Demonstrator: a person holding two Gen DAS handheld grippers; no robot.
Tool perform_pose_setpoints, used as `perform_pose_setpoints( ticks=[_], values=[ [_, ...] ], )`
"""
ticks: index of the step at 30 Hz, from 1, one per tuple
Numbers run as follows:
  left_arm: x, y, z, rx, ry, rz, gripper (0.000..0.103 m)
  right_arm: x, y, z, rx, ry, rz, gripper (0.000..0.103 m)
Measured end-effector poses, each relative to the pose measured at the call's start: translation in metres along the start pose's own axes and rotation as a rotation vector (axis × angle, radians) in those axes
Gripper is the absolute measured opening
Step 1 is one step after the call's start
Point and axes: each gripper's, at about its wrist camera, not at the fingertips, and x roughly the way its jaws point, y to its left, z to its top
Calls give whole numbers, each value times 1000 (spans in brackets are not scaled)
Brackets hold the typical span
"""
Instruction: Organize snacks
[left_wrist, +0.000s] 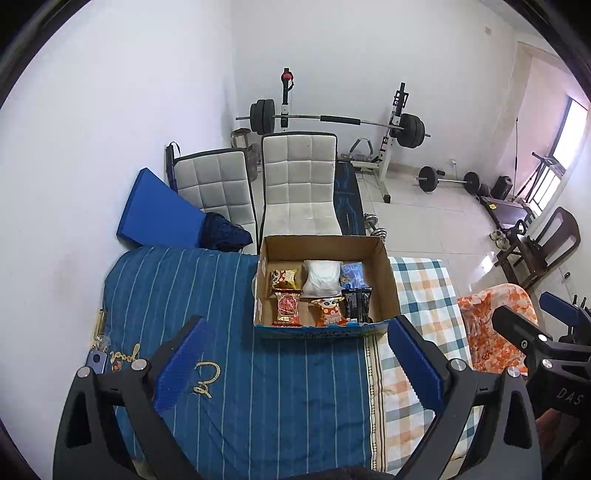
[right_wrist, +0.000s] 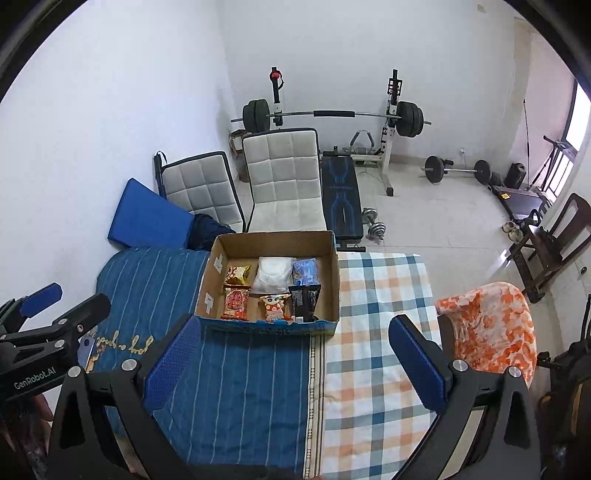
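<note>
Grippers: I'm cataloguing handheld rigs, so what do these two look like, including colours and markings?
Both match: the left gripper and right gripper have angular black frames with triangular cut-outs, silver pivot bolts, and two long fingers faced with ribbed blue pads. White lettering marks the bodies: "GenRobot.AI" on the left one in the right wrist view, "DAS" on the right one in the left wrist view.

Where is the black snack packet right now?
In both wrist views the black snack packet stands in the near right corner of the cardboard box, right of the orange cartoon packet and in front of the blue packet.
</note>
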Motion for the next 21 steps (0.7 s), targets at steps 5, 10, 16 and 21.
perform_pose_setpoints(
  ticks=[5,10,16,21],
  values=[
    [0,0,0,1,0,2,99,-1,2,0,-7,-1,-9,103],
    [0,1,0,-3,-4,5,99,-2,5,1,-7,-9,-17,103],
    [-2,3,0,-13,-6,12,99,-5,11,2,-14,-23,-35,103],
    [-3,4,0,-14,-11,15,99,-6,12,2,-11,-23,-35,103]
  ],
)
